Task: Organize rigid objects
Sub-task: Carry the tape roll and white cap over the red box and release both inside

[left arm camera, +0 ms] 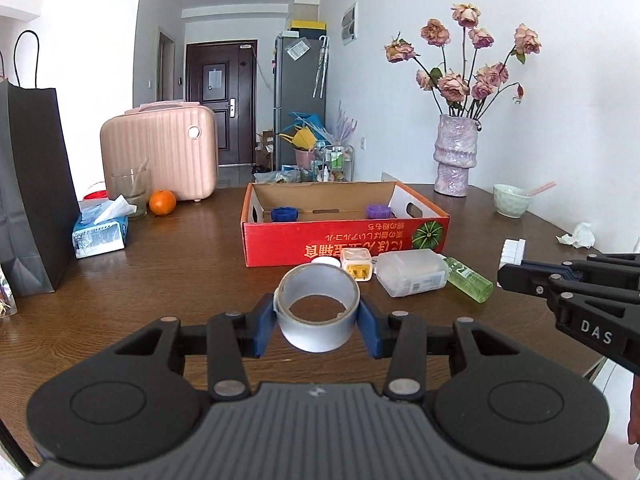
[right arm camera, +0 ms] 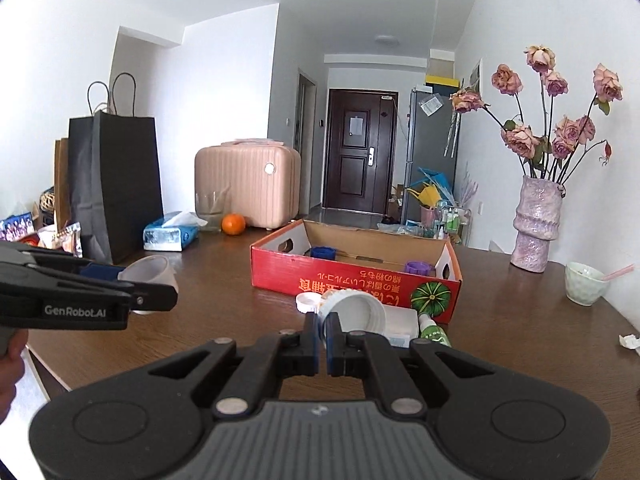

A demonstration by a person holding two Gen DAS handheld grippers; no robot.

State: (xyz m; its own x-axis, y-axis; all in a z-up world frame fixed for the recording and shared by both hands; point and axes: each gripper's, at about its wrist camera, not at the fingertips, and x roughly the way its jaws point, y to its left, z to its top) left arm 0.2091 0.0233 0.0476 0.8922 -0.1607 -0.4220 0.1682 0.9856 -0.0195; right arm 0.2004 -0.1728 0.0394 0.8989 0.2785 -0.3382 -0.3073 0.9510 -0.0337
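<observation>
A grey tape roll (left arm camera: 316, 288) sits between the blue pads of my left gripper (left arm camera: 318, 312), which is shut on it above the brown table (left arm camera: 180, 272). My right gripper (right arm camera: 323, 328) is shut on the rim of a white ridged lid (right arm camera: 356, 312). In the left wrist view the right gripper (left arm camera: 504, 276) comes in from the right with the lid (left arm camera: 513, 250) at its tip. In the right wrist view the left gripper (right arm camera: 160, 284) and the tape roll (right arm camera: 148, 276) are at the left. Ahead stands a red cardboard box (left arm camera: 344, 240) holding a blue lid (left arm camera: 284, 214) and a purple lid (left arm camera: 378, 212).
In front of the box lie a small white cap (left arm camera: 325, 261), a yellow-and-white plug (left arm camera: 357, 266), a translucent container (left arm camera: 412, 272) and a green bottle (left arm camera: 468, 278). A vase (left arm camera: 456, 156) and bowl (left arm camera: 512, 200) stand right; tissue pack (left arm camera: 100, 232), orange (left arm camera: 162, 202) and black bag (left arm camera: 32, 184) left.
</observation>
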